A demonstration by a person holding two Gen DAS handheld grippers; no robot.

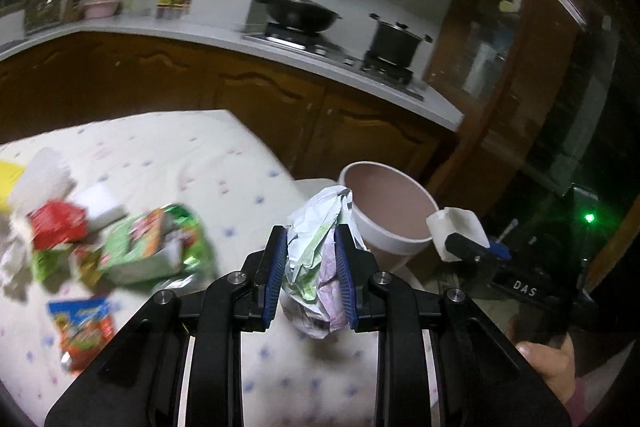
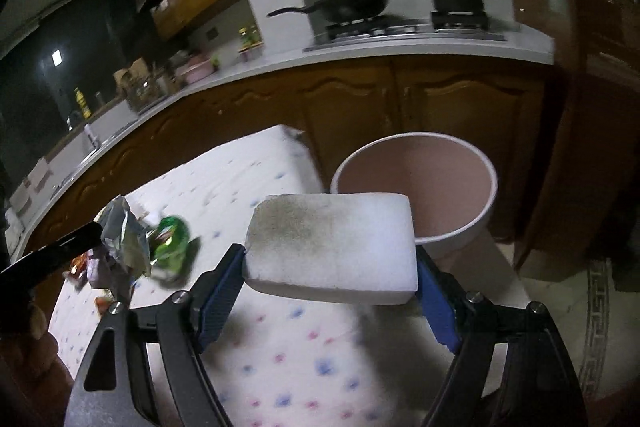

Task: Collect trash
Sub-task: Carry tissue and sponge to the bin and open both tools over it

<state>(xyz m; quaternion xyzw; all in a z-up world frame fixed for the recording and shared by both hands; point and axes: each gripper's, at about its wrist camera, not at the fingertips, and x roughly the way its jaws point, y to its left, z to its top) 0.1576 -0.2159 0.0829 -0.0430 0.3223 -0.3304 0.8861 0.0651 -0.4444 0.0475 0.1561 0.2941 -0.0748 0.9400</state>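
My left gripper [image 1: 311,247] is shut on a crumpled white, green and lilac wrapper [image 1: 316,267], held above the table's right edge, just short of the white bin [image 1: 390,239] with a pinkish inside. My right gripper [image 2: 332,263] is shut on a dirty white sponge block [image 2: 332,247], held in front of the same bin [image 2: 452,239]. In the left wrist view the right gripper [image 1: 460,231] and its sponge [image 1: 458,227] show beside the bin. In the right wrist view the left gripper's wrapper [image 2: 124,239] shows at the left.
The table has a white cloth with coloured dots [image 1: 180,155]. On it lie a pile of red and green wrappers [image 1: 120,243], an orange snack bag [image 1: 82,327] and a green packet [image 2: 172,239]. A kitchen counter [image 1: 280,51] with a wok and a pot runs behind.
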